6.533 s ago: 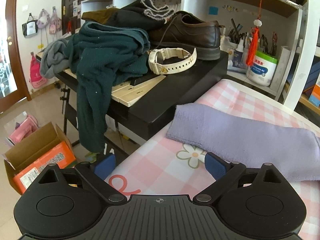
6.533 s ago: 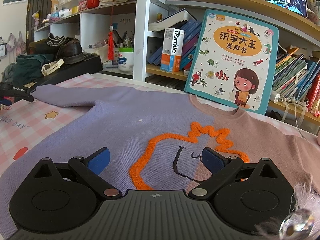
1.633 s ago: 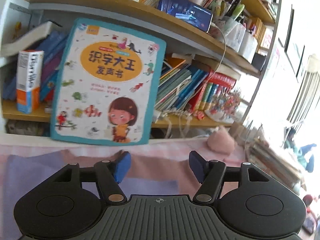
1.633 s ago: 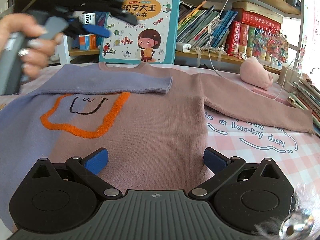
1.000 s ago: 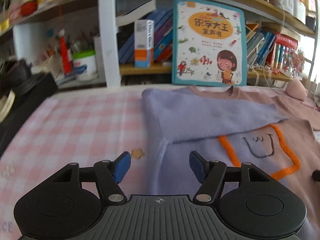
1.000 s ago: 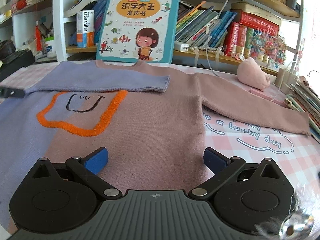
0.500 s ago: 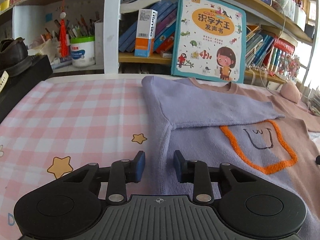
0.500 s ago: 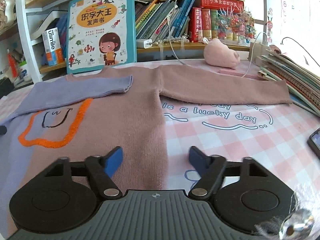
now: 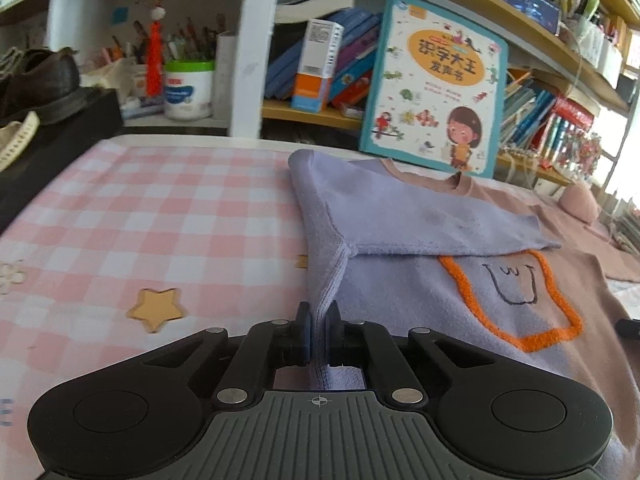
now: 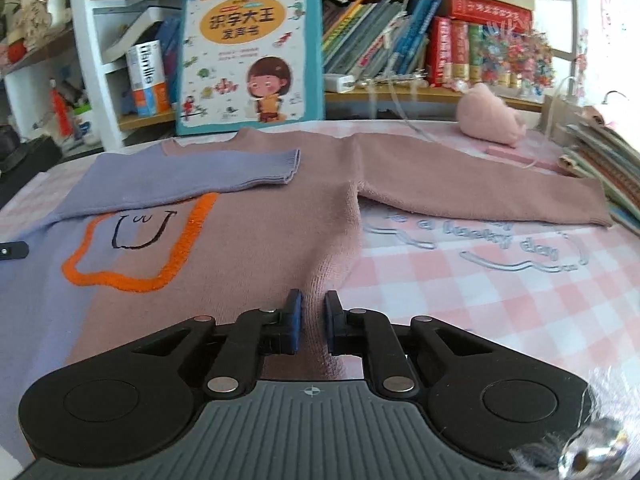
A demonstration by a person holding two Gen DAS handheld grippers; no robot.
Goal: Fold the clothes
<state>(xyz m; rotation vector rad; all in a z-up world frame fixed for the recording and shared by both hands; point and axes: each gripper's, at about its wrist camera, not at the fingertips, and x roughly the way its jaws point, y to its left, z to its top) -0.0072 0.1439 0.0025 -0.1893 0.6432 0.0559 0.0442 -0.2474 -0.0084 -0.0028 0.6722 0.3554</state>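
My left gripper (image 9: 318, 334) is clamped on the lilac side edge of the sweater (image 9: 440, 292), fabric ridged up between the pads. My right gripper (image 10: 312, 326) is closing on the pink side edge, knit bunched between the blue pads and touching them. The sweater lies flat on the pink checked tablecloth (image 9: 160, 220), front up, orange outline patch (image 10: 136, 248) showing. The lilac sleeve (image 10: 192, 180) is folded across the chest; the pink sleeve (image 10: 480, 196) is stretched out sideways. Beyond it, a pink plush (image 10: 492, 118) near the table's far edge. A children's book (image 10: 250, 52) stands upright against the bookshelf (image 10: 440, 96) behind the collar.
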